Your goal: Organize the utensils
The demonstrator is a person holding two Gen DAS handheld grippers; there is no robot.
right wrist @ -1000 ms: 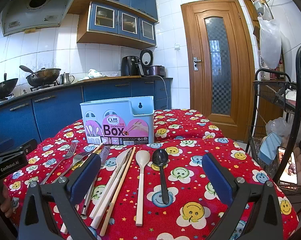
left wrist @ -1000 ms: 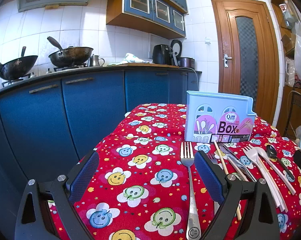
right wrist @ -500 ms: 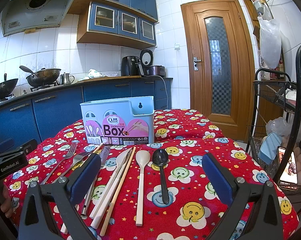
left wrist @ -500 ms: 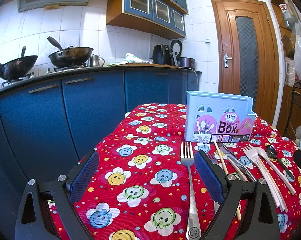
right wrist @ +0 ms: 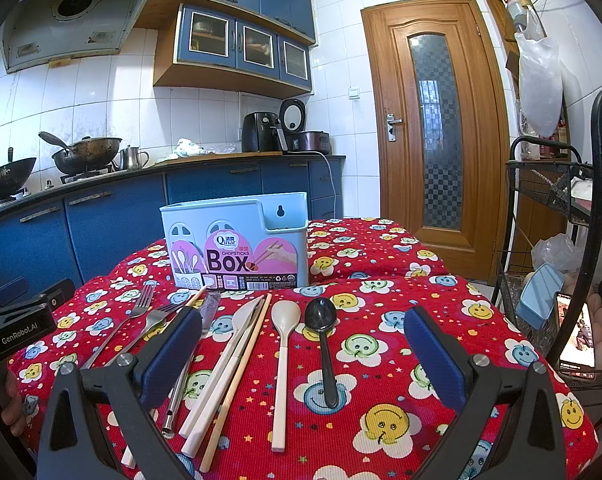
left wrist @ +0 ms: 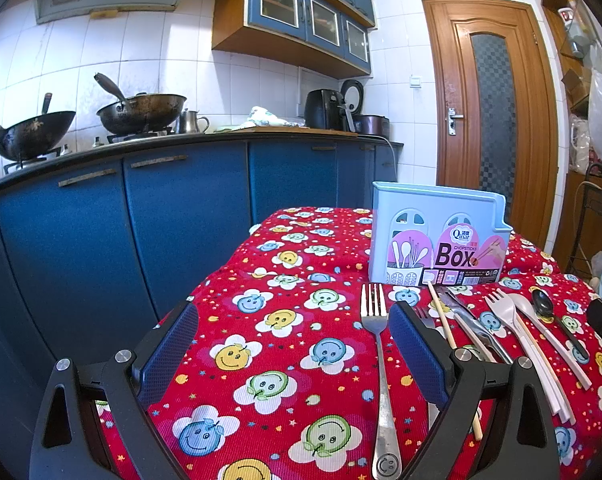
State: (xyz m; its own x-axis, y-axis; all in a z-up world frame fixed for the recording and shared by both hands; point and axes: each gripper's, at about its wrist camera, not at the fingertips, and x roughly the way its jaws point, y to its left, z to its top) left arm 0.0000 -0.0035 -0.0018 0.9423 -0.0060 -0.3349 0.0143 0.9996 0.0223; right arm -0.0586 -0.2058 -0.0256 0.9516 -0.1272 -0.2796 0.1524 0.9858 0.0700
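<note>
On red smiley tablecloth (right wrist: pixel 381 344), utensils, blue kitchen cabinets (left wrist: pixel 141 220)

Black claw (right wrist: pixel 303 350) frames, blue seemingly ribbed pads (right wrist: pixel 172 354), silver screws.

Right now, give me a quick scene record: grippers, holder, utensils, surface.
left gripper: open, empty, metal fork lying between its fingers
right gripper: open, empty
holder: light blue chopsticks box, upright, behind the utensils
utensils: black spoon, cream spoon, forks, chopsticks, all flat on the cloth
surface: red smiley tablecloth
</note>
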